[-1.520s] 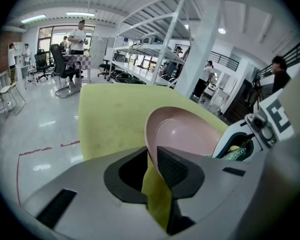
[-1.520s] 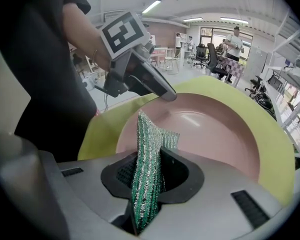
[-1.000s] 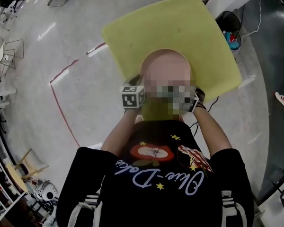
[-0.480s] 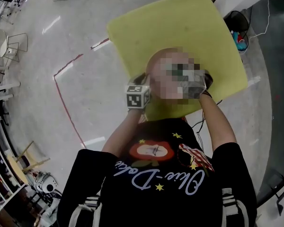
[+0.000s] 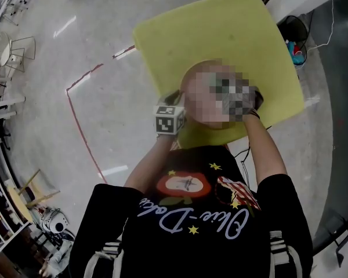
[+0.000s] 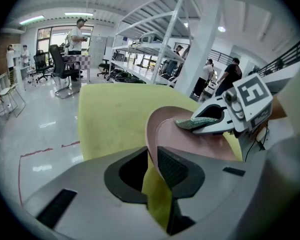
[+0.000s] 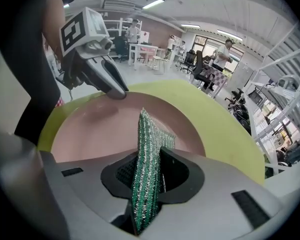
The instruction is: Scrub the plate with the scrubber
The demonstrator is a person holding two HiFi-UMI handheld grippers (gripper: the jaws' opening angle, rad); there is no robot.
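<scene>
The left hand-held gripper (image 6: 151,156) is clenched on the near rim of the pink plate (image 6: 190,144); the rim stands between its two dark pads. The right hand-held gripper (image 7: 147,156) is grasping the green scrubber (image 7: 149,134), which stands on edge between the jaws and sticks out in front of them. The front end of the scrubber lies on the inner face of the plate, on the side away from the left hand-held gripper. The plate is over the yellow-green counter (image 5: 220,33), close to the edge where the person stands. Its rim looks lifted where the left hand-held gripper holds it, but I cannot tell whether the far rim rests on the counter. Beyond the counter is a shiny grey floor (image 5: 75,51) with a red tape line (image 5: 82,129) on it. Farther away there are white shelves (image 6: 150,39), office chairs (image 6: 60,66) and several people (image 6: 77,34) standing.
</scene>
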